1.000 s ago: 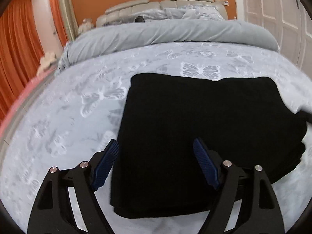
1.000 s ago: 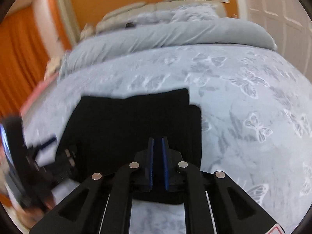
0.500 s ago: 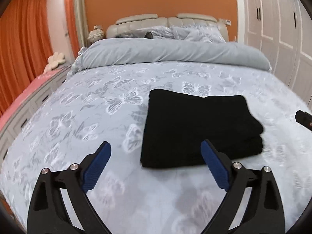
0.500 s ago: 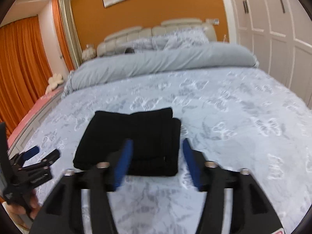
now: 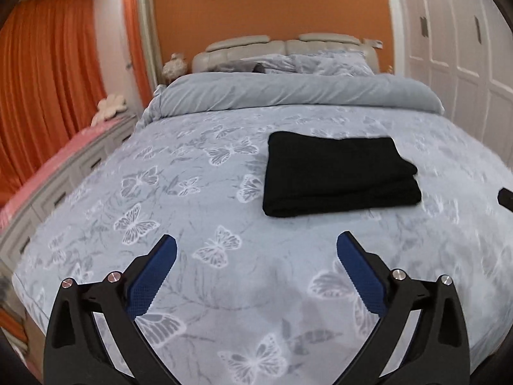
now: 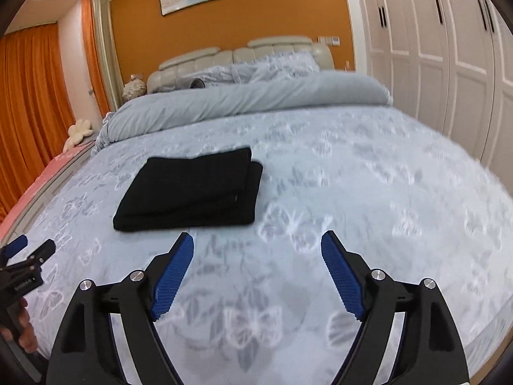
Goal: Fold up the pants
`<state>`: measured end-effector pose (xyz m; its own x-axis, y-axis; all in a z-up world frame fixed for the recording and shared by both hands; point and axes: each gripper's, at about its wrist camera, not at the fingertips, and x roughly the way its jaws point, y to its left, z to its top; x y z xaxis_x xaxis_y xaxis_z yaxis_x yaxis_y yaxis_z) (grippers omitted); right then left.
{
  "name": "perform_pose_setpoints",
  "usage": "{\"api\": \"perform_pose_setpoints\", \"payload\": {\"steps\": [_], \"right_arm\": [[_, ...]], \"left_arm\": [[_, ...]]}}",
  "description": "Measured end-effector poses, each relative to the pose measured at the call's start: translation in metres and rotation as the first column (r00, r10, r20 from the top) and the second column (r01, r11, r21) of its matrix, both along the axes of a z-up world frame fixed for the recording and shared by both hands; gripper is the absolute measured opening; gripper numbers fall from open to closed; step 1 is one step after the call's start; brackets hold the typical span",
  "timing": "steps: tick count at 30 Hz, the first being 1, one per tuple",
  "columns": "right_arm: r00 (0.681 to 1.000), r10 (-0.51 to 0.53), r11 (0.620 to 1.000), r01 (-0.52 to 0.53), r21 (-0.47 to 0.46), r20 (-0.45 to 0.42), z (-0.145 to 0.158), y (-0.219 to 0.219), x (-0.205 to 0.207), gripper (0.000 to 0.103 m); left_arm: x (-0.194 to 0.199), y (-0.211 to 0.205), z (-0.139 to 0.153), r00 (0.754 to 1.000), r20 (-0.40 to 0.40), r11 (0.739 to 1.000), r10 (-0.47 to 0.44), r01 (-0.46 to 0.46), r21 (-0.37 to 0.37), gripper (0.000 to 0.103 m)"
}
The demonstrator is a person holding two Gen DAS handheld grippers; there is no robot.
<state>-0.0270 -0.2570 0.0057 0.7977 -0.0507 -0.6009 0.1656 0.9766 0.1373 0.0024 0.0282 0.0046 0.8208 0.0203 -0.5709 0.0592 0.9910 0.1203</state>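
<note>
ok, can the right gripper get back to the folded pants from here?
Probably yes. The right gripper is open and holds nothing, and only bare bedspread lies between it and the folded pants, ahead to its left. The left gripper sits well aside.

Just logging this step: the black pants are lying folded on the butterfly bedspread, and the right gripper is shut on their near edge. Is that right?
Not quite. The right gripper is open and empty, held short of the black pants, as the right wrist view shows; its jaws have just been opening. The rest holds: the pants lie folded on the butterfly bedspread.
</note>
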Motion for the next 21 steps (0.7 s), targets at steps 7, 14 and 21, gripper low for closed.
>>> {"api": "perform_pose_setpoints", "payload": {"steps": [7,14,21], "right_arm": [[1.0,0.014,0.999,-0.015,-0.04,-0.021,-0.008,0.013,0.002,0.08],[0.999,0.045,0.998,-0.045,-0.033,-0.015,-0.005,0.029,0.008,0.082],[0.997,0.077,0.995,-0.079,-0.066,-0.031,-0.01,0.047,0.009,0.082]], "left_arm": [[0.001,-0.006,-0.014,0.997,-0.065,0.999,-0.037,0.036,-0.014,0.098],[0.011,0.0,-0.017,0.994,-0.106,0.998,0.001,-0.007,-0.061,0.098],[0.013,0.0,-0.019,0.993,-0.122,0.997,-0.001,-0.008,-0.072,0.098]]}}
